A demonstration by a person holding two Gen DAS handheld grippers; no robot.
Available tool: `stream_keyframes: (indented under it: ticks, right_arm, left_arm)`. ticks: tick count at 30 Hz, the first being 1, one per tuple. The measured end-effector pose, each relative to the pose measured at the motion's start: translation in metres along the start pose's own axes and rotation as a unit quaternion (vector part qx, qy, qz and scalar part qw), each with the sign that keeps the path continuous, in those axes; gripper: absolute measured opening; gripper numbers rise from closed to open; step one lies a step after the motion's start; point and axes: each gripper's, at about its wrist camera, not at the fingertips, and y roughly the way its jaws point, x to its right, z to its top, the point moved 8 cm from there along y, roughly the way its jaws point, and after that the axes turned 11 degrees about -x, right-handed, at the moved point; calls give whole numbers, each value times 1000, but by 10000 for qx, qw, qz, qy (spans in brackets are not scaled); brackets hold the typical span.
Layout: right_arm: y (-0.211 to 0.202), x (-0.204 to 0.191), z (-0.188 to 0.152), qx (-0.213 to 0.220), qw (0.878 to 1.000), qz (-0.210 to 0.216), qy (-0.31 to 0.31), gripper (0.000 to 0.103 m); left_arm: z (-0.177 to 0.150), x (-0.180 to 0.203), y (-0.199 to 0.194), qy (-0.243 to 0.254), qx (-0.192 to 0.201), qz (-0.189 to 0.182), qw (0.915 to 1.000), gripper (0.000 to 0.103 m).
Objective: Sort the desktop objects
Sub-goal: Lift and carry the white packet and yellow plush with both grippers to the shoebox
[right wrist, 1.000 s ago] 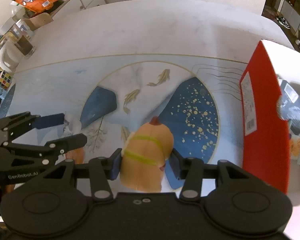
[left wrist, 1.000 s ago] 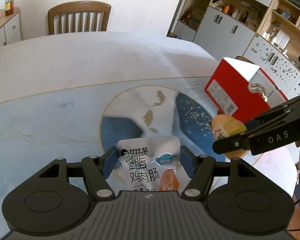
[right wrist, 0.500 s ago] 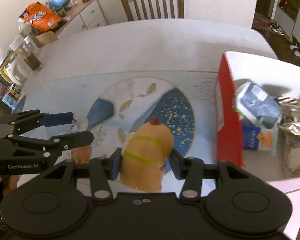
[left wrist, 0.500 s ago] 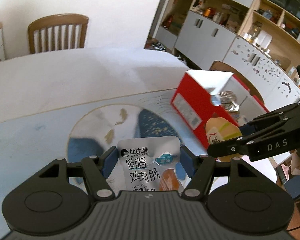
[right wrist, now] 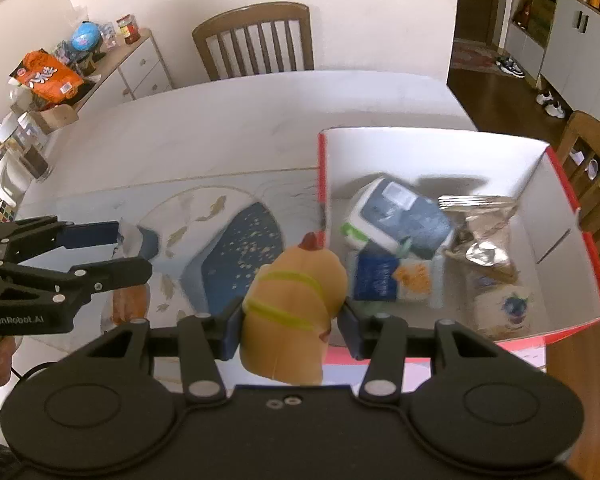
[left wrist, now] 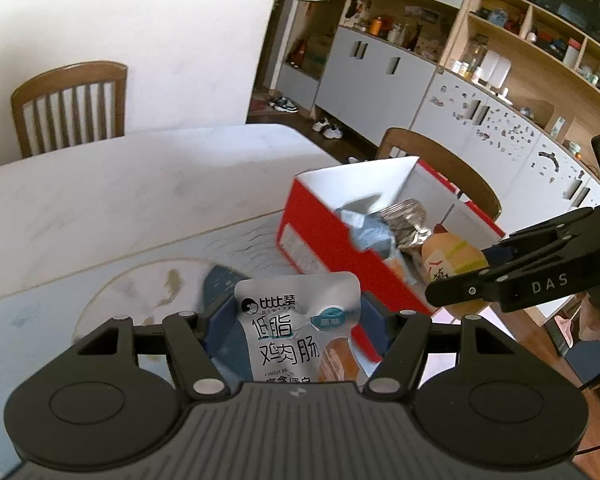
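Observation:
My left gripper (left wrist: 296, 312) is shut on a white sausage packet (left wrist: 296, 328) with Chinese print, held above the mat. My right gripper (right wrist: 292, 320) is shut on an orange squishy toy (right wrist: 292, 308) with yellow bands, held just left of the red box's near wall. The red box (right wrist: 324, 184) with white inside is open at the table's right side and holds a blue-white pack (right wrist: 400, 216), a foil bag (right wrist: 480, 240) and other packets. In the left wrist view the box (left wrist: 312, 236) lies ahead right, with the right gripper (left wrist: 460, 276) and toy (left wrist: 448, 256) over its near end.
A pale mat (right wrist: 220, 248) with a blue fish picture covers the white table (right wrist: 260, 120). Wooden chairs (right wrist: 256, 40) stand at the far side and to the right (right wrist: 592, 160). A sideboard (right wrist: 100, 64) with clutter is at left; shelves (left wrist: 500, 60) line the right wall.
Both grippers have risen and swung right toward the red box, each still holding its item. The box's inside has come into view.

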Motion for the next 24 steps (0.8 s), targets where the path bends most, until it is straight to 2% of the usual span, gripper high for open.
stream_keyframes:
  ticks: [14, 19, 24]
  right_arm:
    - [-12, 94, 18, 222, 9985, -439, 231, 48]
    - [-5, 115, 24, 197, 9982, -513, 238, 48]
    - [9, 122, 24, 70, 9988, -435, 195, 48]
  left_arm:
    - [70, 65, 31, 423, 207, -21, 9989, 66]
    - [94, 84, 47, 543, 240, 35, 9982, 66]
    - [108, 93, 71, 561, 91, 121, 9983, 66]
